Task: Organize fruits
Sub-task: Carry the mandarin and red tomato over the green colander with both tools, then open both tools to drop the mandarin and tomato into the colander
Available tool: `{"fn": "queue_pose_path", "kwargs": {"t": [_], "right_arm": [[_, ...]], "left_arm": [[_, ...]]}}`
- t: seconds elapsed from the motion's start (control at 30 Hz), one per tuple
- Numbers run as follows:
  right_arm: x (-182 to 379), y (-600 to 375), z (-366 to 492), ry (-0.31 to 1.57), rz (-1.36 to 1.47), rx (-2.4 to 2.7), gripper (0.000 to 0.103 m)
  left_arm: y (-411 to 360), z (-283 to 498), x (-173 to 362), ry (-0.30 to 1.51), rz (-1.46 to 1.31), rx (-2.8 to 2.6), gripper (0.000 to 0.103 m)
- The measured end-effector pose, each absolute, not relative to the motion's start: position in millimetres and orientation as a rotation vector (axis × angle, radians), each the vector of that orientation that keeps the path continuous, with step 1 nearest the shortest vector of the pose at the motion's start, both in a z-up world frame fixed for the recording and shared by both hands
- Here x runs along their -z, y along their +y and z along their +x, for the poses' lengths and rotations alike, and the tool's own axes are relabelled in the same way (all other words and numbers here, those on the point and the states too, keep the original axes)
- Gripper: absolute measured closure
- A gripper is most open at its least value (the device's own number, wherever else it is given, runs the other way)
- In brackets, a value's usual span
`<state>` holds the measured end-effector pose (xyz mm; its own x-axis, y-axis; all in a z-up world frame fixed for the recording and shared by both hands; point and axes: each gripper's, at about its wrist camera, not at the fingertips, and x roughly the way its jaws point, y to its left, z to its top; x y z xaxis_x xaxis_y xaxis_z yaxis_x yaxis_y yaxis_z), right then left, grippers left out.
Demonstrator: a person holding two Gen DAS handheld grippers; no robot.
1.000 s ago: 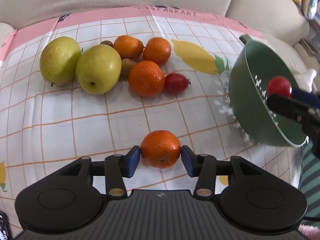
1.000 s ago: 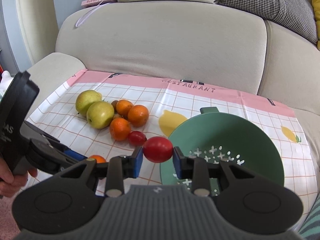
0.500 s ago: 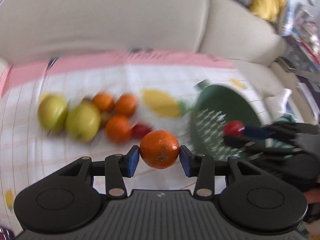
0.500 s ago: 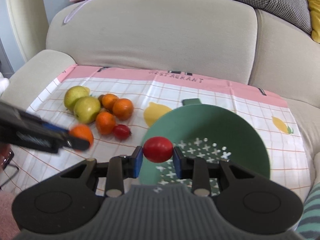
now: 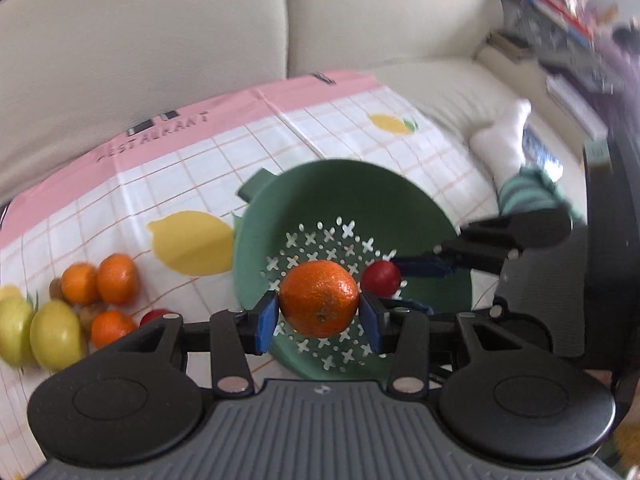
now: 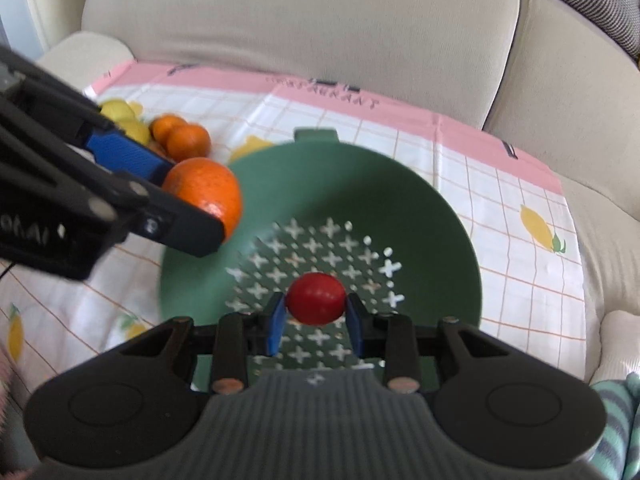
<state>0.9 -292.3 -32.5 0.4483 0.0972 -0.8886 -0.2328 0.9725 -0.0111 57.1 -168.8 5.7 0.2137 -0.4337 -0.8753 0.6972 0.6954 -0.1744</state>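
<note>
Above the green colander (image 5: 424,216), two pieces of fruit hang in mid-air, each pinched between blue pads. An orange (image 5: 319,298) sits clamped in the left gripper (image 5: 319,320), its pads pressed against both sides of the peel; in the right wrist view that orange is over the colander's near-left rim. A small red tomato (image 6: 316,298) is squeezed in the narrowly set right gripper (image 6: 316,316), poised over the cross-shaped holes of the colander's floor. Neither fruit touches the colander. On the checked cloth (image 5: 340,128) to the left lies the remaining pile: three more oranges (image 5: 116,280), two yellow-green pears (image 5: 56,340), a second red tomato (image 5: 154,315) partly hidden behind the gripper body, and a couple of small brown fruits tucked among them, too blurred to name. A pink border printed with "RESTAURANT" edges the cloth, which is spread over a beige sofa (image 6: 300,28). Lemon prints dot the fabric.
</note>
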Motion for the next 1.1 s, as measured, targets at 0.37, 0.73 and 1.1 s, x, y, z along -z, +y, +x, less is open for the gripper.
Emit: {"fn": "queue_pose_path", "kwargs": {"t": [0.37,0.73,1.1], "right_arm": [[57.9,-294.3,23.3,1.137,-0.214,-0.255,0.074],[79.5,-293.7,29.8,1.187,-0.224,-0.263,0.074],[80.0,-285.9,25.0,1.191,-0.271,-0.278,0.073]], "left_arm": [[-197.5,69.3,28.3,1.148,0.478,0.815,0.054],[-207.3,71.8,50.7,1.154,0.571,0.823,0.053],[-211.0,67.5,53.4,1.142,0.587,0.829,0.053]]}}
